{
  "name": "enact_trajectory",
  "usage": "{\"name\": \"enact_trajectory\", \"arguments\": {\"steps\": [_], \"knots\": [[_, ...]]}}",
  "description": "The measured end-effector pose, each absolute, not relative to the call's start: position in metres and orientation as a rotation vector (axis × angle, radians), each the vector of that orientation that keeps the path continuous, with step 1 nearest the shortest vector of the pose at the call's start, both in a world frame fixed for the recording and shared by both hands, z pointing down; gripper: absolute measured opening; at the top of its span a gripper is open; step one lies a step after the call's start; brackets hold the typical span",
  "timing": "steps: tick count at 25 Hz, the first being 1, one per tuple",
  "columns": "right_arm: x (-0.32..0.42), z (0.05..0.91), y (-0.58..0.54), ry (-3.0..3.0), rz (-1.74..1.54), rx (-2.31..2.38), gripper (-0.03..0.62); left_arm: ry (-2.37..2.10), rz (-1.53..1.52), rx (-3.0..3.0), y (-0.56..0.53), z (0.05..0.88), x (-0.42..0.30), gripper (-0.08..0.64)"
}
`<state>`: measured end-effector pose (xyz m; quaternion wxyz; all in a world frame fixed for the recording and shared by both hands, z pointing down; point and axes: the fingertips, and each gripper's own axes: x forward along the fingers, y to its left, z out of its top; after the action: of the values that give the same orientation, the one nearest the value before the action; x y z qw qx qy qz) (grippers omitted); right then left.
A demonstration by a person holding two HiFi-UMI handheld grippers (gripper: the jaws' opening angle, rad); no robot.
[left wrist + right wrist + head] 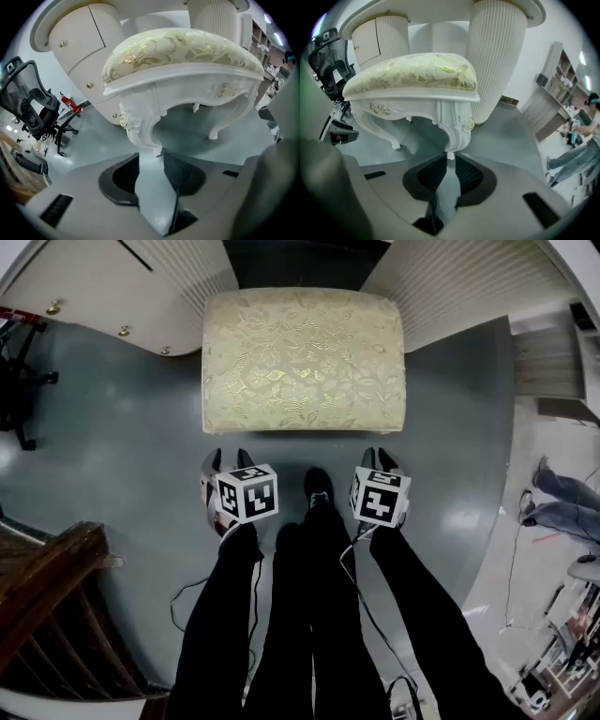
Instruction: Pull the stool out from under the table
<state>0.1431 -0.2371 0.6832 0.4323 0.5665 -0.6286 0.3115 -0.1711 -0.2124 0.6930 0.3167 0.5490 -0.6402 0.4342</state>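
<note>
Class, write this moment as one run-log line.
cream floral-cushioned white stool: in front of white table | left gripper: open, empty | right gripper: open, empty

Left gripper (229, 458) and right gripper (378, 458) point steeply down, jaws apart

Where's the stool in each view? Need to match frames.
Head view: cream floral-cushioned stool with white carved legs, top centre.
Left gripper view: stool, upper centre.
Right gripper view: stool, upper left of centre.
Shared landmark: white curved cabinet with brass knobs, upper left in all three.
</note>
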Motion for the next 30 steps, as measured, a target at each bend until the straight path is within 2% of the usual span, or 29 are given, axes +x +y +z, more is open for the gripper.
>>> {"name": "enact_trajectory", "arguments": {"steps": [3,5,6,30], "knots": [[0.139,0.672,-0.239,-1.584,0.767,1.412,0.006,-1.682,1.141,1.463,-0.206,0.683,-0.166,0.093],[0.134,0.667,-0.239,-1.599,0.773,1.394,0.005,-1.681,1.127,1.472,-0.204,0.676,-0.165,0.024],[0.132,0.665,-0.239,-1.608,0.778,1.383,0.005,-1.676,1.114,1.479,-0.204,0.674,-0.164,0.012],[0.099,0.619,-0.219,-1.678,0.845,1.286,0.003,-1.601,0.953,1.587,-0.212,0.607,-0.153,0.006]]}}
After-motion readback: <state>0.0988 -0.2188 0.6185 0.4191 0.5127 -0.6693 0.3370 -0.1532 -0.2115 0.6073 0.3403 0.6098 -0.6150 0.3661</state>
